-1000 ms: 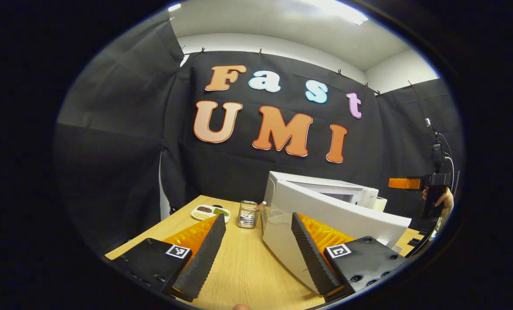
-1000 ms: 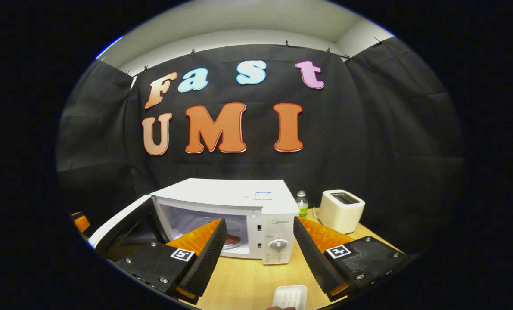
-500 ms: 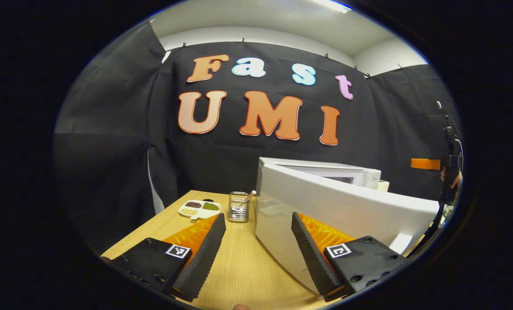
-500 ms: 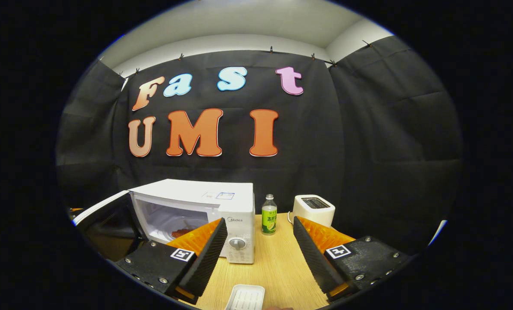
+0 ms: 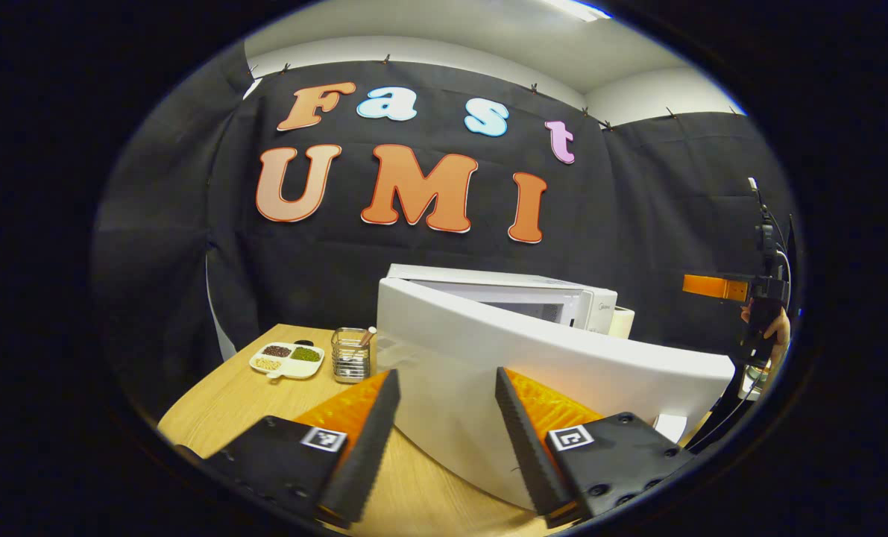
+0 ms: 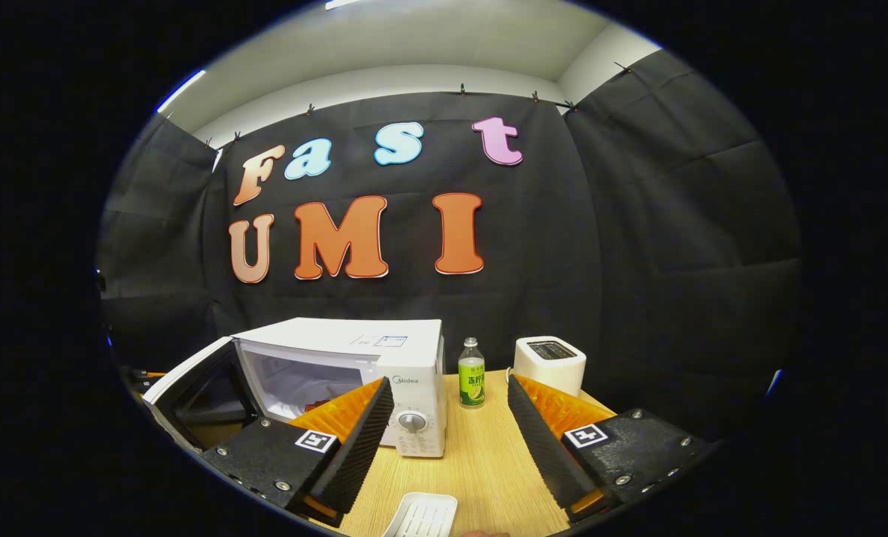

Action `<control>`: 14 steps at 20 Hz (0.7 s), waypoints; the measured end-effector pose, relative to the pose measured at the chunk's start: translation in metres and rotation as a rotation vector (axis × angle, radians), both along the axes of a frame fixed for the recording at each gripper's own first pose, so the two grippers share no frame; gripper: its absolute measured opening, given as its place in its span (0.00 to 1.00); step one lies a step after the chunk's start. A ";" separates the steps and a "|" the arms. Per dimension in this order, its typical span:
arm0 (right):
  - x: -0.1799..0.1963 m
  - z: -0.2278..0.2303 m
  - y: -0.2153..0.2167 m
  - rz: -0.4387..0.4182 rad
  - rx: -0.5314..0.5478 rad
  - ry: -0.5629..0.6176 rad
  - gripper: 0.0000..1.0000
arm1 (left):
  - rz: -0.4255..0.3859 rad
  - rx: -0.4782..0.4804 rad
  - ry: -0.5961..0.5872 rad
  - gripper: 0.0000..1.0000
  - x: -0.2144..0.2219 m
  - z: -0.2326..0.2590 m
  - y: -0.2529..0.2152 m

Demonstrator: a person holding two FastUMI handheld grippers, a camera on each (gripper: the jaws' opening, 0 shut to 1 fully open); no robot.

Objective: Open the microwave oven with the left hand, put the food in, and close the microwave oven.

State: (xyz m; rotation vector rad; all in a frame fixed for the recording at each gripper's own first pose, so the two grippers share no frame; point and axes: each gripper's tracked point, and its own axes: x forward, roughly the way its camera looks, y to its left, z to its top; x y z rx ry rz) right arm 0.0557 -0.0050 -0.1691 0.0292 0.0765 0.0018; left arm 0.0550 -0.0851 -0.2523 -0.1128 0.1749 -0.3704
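Observation:
The white microwave [image 6: 354, 365] stands on the wooden table [image 6: 481, 462] with its door [image 6: 205, 380] swung out to the left. Something reddish [image 6: 314, 406] lies inside its cavity, partly hidden by my finger. In the left gripper view the door's white outer face [image 5: 563, 365] spreads right behind my left gripper [image 5: 444, 440], which is open and holds nothing. Whether a finger touches the door is unclear. My right gripper [image 6: 447, 447] is open and empty, back from the microwave's control panel. It also appears far right [image 5: 712, 287], held by a hand [image 5: 768, 328].
A green-labelled bottle [image 6: 471, 380] and a white toaster [image 6: 549, 364] stand right of the microwave. A small white ribbed tray [image 6: 421, 516] lies at the near edge. Left of the microwave sit a divided dish of beans [image 5: 287, 358] and a mesh cup [image 5: 350, 354].
My left gripper has shifted right, so the door's outer face now sits behind both fingers. The right gripper backed away from the microwave and turned right. Both stay open.

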 end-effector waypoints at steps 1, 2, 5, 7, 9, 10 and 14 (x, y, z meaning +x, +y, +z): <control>0.000 0.000 -0.003 -0.002 0.003 0.001 0.95 | -0.019 0.001 0.011 0.54 0.002 -0.004 -0.009; -0.001 -0.002 -0.006 -0.006 0.005 0.003 0.95 | -0.019 0.005 0.014 0.39 0.006 -0.004 -0.013; -0.001 -0.006 -0.018 -0.021 0.012 0.008 0.95 | -0.005 0.049 0.035 0.05 0.014 -0.013 -0.024; 0.000 -0.011 -0.025 -0.032 0.021 0.016 0.95 | -0.043 0.069 0.034 0.05 0.015 -0.014 -0.042; 0.000 -0.012 -0.032 -0.043 0.022 0.020 0.95 | -0.108 0.069 0.034 0.05 0.011 -0.015 -0.063; 0.001 -0.014 -0.035 -0.048 0.022 0.022 0.95 | -0.135 0.072 0.031 0.05 0.011 -0.014 -0.074; 0.002 -0.018 -0.042 -0.050 0.019 0.031 0.95 | -0.142 0.154 -0.005 0.05 0.023 -0.011 -0.100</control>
